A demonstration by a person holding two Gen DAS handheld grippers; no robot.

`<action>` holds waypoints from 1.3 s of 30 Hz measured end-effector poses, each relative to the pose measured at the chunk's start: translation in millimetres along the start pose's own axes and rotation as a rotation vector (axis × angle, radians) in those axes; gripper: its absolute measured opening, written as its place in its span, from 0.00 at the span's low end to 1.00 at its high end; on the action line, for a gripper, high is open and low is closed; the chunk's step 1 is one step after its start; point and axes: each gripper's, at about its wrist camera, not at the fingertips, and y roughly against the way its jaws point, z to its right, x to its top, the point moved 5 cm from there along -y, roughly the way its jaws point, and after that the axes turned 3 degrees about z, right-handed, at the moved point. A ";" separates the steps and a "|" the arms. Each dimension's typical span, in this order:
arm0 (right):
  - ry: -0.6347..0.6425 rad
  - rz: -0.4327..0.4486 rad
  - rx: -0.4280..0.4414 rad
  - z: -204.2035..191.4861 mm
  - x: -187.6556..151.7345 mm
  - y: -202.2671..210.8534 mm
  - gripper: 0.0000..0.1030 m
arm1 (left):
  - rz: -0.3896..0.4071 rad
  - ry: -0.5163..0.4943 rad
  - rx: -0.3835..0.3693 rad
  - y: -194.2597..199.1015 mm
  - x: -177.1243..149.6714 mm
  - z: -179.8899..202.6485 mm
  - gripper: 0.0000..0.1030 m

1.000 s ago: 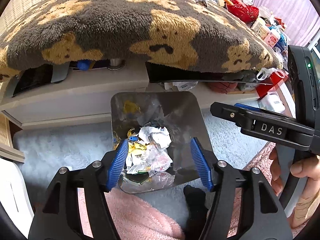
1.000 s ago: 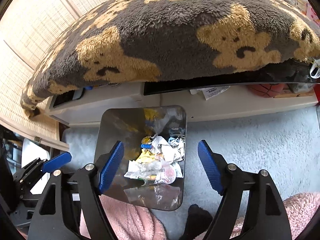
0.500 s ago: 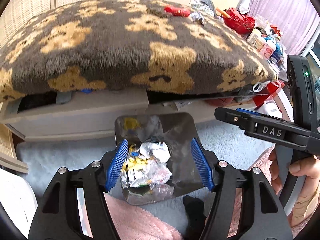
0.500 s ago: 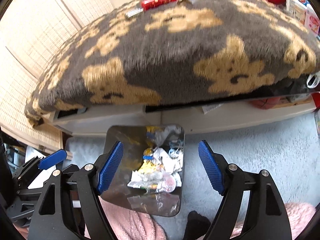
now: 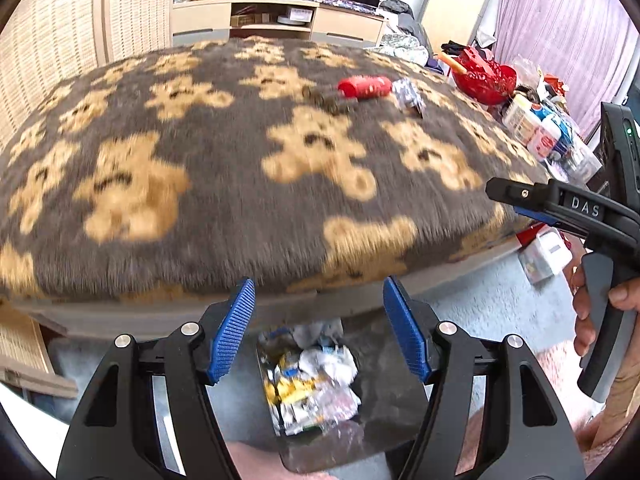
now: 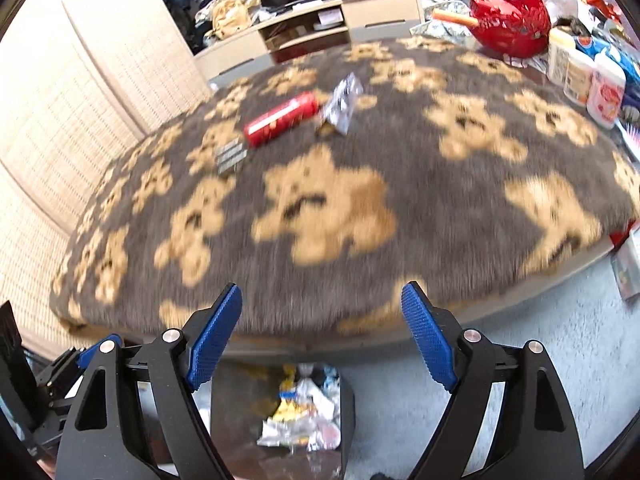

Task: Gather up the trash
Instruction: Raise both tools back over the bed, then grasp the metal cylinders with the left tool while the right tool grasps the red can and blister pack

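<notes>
While both pairs of tongs are hanging spread and empty over the bin (image 5: pixel 384 432), the step in hand looks like the reach for the next piece of trash. The right tongs (image 6: pixel 322 334) have just been opening wider, nothing between them; the left tongs (image 5: pixel 318 330) are gaping too. Well ahead of them, on the fuzzy bear-print blanket (image 6: pixel 440 200) covering the worktop, are lying a red wrapper (image 6: pixel 282 119), long and tube-like, and a crinkled silver foil wrapper (image 6: pixel 343 103) just beside it. Crumpled paper and plastic are filling the shiny, rounded bin below. Next comes a forward reach and a light pinch on thin, springy foil.
</notes>
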 end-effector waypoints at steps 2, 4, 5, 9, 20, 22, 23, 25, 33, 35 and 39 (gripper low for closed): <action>0.002 0.009 -0.002 -2.6 13.0 -5.6 0.81 | 0.005 -0.010 0.007 -5.5 11.7 -1.5 0.61; 0.003 0.013 -0.005 -5.8 24.6 -11.9 0.80 | 0.011 -0.017 0.010 -13.2 26.3 -3.3 0.61; 0.003 0.013 -0.005 -7.2 30.7 -16.3 0.80 | 0.013 -0.017 0.010 -16.1 31.1 -4.1 0.61; 0.000 0.017 -0.012 -10.1 50.7 -30.4 0.81 | 0.012 -0.007 -0.003 -32.1 53.8 -5.7 0.61; 0.002 0.037 -0.035 -11.7 105.8 -64.6 0.81 | -0.006 -0.002 -0.025 -82.7 98.3 14.8 0.61; 0.005 0.041 -0.041 -10.7 113.2 -69.4 0.81 | -0.003 0.007 -0.025 -91.6 107.4 17.0 0.61; 0.006 0.043 -0.044 -9.5 118.2 -72.8 0.81 | -0.003 0.011 -0.026 -95.6 111.0 18.0 0.61; 0.006 0.045 -0.049 -7.9 125.2 -78.5 0.80 | -0.006 0.028 -0.032 -107.9 121.6 20.6 0.60; -0.018 0.032 -0.061 3.1 147.3 -106.8 0.80 | -0.002 0.037 -0.031 -140.3 151.3 32.6 0.60; -0.022 0.029 -0.059 4.5 150.1 -111.6 0.80 | -0.006 0.037 -0.020 -147.8 155.0 34.3 0.58; -0.029 0.027 -0.060 5.3 155.5 -118.8 0.80 | -0.016 0.035 0.029 -161.8 159.3 32.7 0.53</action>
